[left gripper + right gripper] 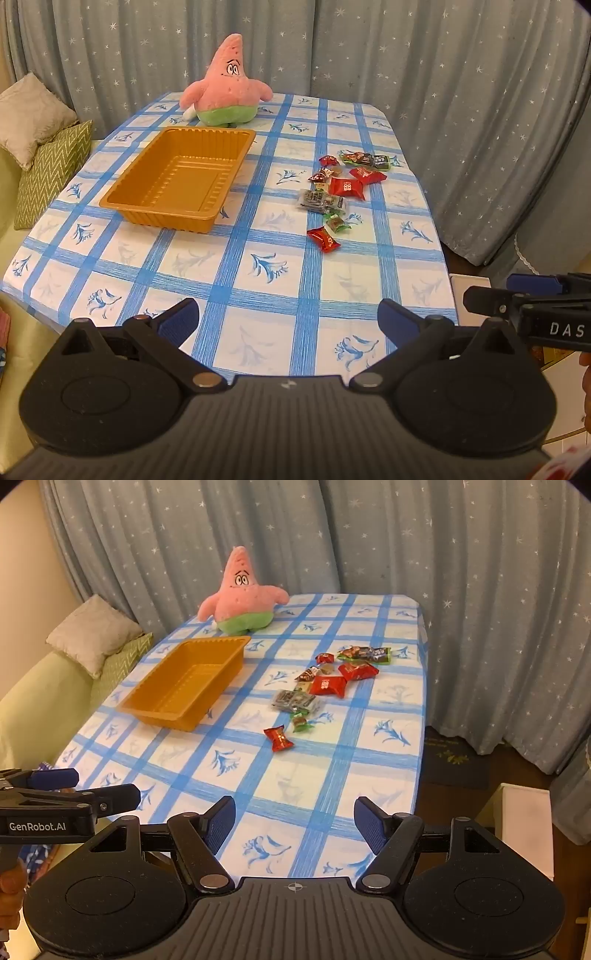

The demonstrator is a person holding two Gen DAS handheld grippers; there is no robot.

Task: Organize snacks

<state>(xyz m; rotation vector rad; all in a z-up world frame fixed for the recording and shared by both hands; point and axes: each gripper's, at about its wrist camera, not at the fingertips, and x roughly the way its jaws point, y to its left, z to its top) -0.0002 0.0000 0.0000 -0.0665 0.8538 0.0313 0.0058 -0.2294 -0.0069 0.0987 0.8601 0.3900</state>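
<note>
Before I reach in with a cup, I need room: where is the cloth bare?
Bare: the near strip between the tray and the table's front edge, and the far right corner. Crowded: the snacks right of the tray.

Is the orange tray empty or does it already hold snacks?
Empty: the orange tray shows only its bare ribbed floor; the snacks lie beside it.

The print on the small snack packets (341, 186) is too small to read, and where they overlap their number cannot be told. The tray (177, 177) hides the cloth beneath it and, in the right wrist view, its near wall hides part of its floor. The plush toy (227, 85) covers the table's far edge. The right gripper (484, 291) is cut off by the picture's right edge, the cushions (44, 147) by the left
</note>
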